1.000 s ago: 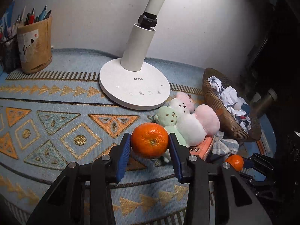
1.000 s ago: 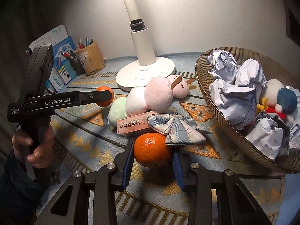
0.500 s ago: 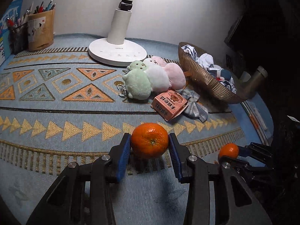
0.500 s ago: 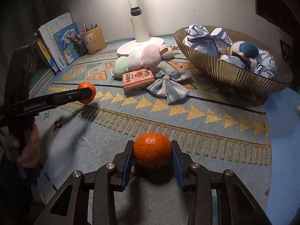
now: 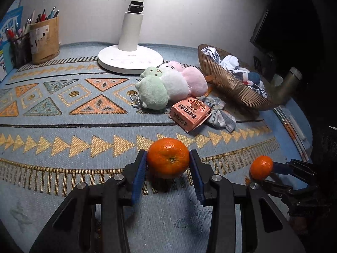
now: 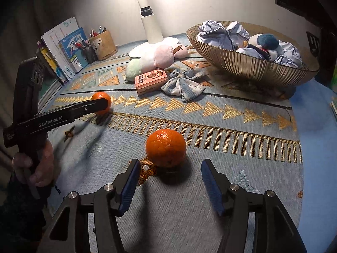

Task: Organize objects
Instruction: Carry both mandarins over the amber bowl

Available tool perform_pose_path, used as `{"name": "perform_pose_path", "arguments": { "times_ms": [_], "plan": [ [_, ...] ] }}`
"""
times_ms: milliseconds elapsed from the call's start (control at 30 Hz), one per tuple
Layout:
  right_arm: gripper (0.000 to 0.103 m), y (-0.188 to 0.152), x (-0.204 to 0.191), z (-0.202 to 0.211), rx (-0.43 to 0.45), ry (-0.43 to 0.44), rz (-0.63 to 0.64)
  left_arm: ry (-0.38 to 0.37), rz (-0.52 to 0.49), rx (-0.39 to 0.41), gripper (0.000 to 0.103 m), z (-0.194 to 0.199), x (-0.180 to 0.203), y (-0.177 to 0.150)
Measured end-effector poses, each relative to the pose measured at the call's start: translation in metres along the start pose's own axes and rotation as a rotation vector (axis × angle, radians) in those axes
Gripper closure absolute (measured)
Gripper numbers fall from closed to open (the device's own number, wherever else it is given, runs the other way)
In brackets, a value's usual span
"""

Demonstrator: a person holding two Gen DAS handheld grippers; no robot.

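Right wrist view: right claw (image 6: 170, 186) gapes wide, empty, a round orange tangerine (image 6: 166, 148) resting on the blue patterned mat (image 6: 210, 189) just ahead. Left claw (image 5: 168, 176), marked "GenRobot.AI", clamps a second tangerine (image 5: 168, 158). Beyond lies a pink "POKER" card box (image 6: 152, 80).

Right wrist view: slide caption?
Right gripper open behind a released mandarin on the patterned mat; left gripper grips another.
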State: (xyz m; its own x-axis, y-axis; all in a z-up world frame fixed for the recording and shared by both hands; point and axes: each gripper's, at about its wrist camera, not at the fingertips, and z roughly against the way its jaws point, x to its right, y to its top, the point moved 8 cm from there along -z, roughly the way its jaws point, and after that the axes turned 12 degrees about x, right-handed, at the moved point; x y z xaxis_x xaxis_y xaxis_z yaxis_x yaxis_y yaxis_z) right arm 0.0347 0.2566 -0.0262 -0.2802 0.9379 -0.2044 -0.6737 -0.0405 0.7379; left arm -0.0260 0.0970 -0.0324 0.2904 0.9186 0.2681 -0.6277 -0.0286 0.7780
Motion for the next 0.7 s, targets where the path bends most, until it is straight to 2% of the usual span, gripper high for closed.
{"name": "perform_pose_path", "arguments": {
  "times_ms": [67, 100, 200, 300, 433, 567, 700],
  "plan": [
    [0.045, 0.005, 0.0, -0.003, 0.015, -0.012, -0.015, 0.006, -0.006, -0.005, 0.066, 0.0, 0.001, 0.0],
    [0.051, 0.007, 0.002, -0.004, 0.019, -0.032, -0.023, 0.007, -0.011, -0.008, 0.066, -0.001, 0.002, -0.001],
    [0.065, 0.009, -0.001, -0.008, 0.011, -0.006, -0.047, -0.003, -0.039, -0.015, 0.066, -0.002, 0.01, 0.0],
    [0.066, 0.013, -0.001, -0.006, 0.024, 0.008, -0.056, -0.044, -0.036, -0.02, 0.066, -0.005, 0.024, 0.012],
    [0.066, 0.046, 0.01, 0.023, 0.125, 0.029, -0.074, -0.106, -0.104, 0.05, 0.066, -0.001, 0.062, 0.056],
    [0.066, 0.104, 0.042, 0.059, 0.281, -0.065, -0.069, -0.18, -0.15, 0.126, 0.066, -0.011, 0.103, 0.111],
    [0.066, 0.156, 0.094, 0.072, 0.39, -0.208, -0.138, -0.2, -0.175, 0.15, 0.066, -0.045, 0.132, 0.144]
  ]
}}
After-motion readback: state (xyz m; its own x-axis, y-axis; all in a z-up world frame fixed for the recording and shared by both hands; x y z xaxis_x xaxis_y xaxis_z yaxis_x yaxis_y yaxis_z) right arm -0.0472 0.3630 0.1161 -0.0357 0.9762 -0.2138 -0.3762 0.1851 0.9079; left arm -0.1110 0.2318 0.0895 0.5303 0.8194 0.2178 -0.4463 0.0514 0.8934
